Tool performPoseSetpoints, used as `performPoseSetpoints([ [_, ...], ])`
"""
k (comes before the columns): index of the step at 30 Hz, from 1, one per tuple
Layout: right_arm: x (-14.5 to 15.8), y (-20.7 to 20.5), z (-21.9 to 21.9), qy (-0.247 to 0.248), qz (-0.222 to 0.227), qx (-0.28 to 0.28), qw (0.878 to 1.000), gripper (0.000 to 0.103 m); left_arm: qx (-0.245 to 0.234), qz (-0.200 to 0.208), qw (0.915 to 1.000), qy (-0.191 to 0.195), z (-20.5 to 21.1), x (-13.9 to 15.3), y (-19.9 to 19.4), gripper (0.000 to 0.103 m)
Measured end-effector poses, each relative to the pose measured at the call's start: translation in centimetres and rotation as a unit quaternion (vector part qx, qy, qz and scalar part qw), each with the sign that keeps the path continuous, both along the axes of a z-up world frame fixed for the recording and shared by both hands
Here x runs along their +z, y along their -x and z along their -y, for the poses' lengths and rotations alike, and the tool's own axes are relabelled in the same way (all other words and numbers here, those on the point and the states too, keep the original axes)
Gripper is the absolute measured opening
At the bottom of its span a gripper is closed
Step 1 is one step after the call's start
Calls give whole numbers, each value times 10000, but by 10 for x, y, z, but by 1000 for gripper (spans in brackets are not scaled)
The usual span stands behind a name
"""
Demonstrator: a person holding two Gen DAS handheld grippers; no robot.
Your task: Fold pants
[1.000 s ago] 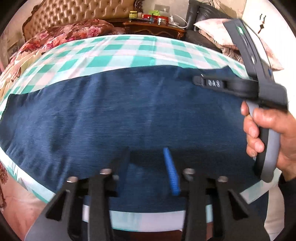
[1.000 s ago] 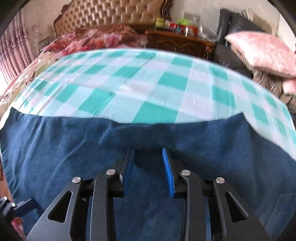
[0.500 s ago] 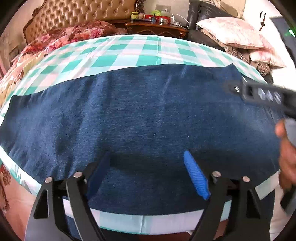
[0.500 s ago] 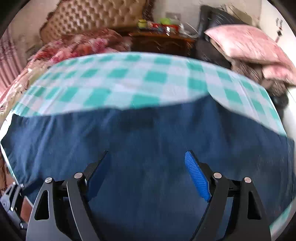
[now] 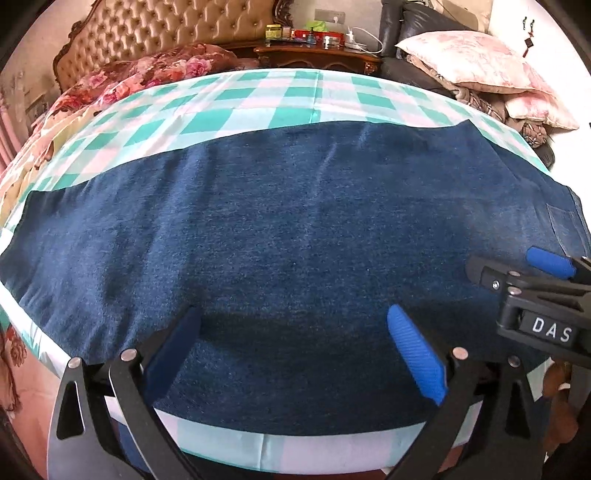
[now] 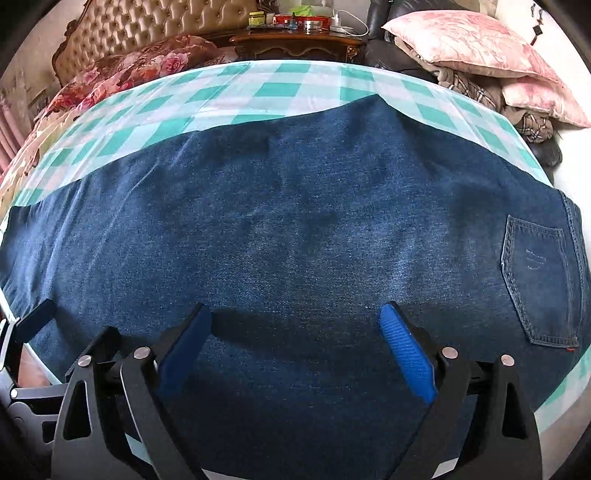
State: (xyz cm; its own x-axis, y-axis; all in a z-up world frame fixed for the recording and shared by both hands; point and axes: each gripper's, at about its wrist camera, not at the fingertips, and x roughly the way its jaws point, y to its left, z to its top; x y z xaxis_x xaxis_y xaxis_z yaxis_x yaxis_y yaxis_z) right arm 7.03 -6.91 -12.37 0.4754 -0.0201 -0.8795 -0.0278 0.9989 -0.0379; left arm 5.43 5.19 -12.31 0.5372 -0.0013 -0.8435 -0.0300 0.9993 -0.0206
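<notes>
The left gripper (image 5: 295, 354) has its jaws spread wide with nothing between them, its blue ribbed pads (image 5: 417, 362) hovering over the near edge of the dark blue denim pants (image 5: 277, 229). The right gripper (image 6: 295, 350) is likewise wide apart and holds nothing, poised above the same near part of the cloth; in the left wrist view its black body with the white letters "DAS" shows at the right (image 5: 546, 295), near the waist end. The pants lie flat and stretched left to right across the table under a teal and white checked tablecloth (image 5: 258, 107), which shows bare beyond their far edge and as a thin strip at the near edge. A stitched back pocket (image 6: 539, 284) lies at the right end of the pants. Beyond the table, to the far left, stands a bed with a tufted tan headboard (image 6: 155, 26) and a red floral quilt (image 6: 122, 74); a dark wooden nightstand (image 6: 295, 44) with small jars sits far centre, and pink floral pillows (image 6: 469, 40) are piled far right.
</notes>
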Motion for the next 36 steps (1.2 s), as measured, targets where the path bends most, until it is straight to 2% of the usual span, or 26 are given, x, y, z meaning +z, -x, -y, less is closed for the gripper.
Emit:
performPoseSetpoints([
  [8,-2,5,4,-12,219,-76,9997,98,-46,-68,10000,-1,-1,0,0,101],
  [13,-3,4,3,4,204,-37,9998,98,-53,-44,10000,-41,-3,0,1,101],
  [15,0,3,2,31,158,-20,9999,93,-5,-16,10000,-97,-7,2,1,97],
  [16,4,3,2,17,228,-24,9997,85,35,2,9999,-96,-12,3,1,95],
  [17,9,3,1,-51,329,-26,9994,82,70,2,10000,-67,-16,3,1,92],
  [20,19,-4,-2,-199,447,80,9988,80,202,16,9998,-21,-34,3,-2,88],
  [25,31,-29,-19,-156,564,193,9981,73,467,5,9989,-48,-64,4,-4,82],
  [29,27,-47,-38,37,514,294,9982,53,570,3,9983,-88,-79,6,-4,76],
  [31,20,-54,-48,190,458,390,9980,46,626,5,9980,-100,-84,8,-3,73],
  [33,10,-60,-54,367,356,408,9979,41,673,19,9976,-132,-90,10,-2,73],
  [36,5,-63,-56,443,429,362,9974,41,748,37,9970,-209,-99,13,1,73],
])
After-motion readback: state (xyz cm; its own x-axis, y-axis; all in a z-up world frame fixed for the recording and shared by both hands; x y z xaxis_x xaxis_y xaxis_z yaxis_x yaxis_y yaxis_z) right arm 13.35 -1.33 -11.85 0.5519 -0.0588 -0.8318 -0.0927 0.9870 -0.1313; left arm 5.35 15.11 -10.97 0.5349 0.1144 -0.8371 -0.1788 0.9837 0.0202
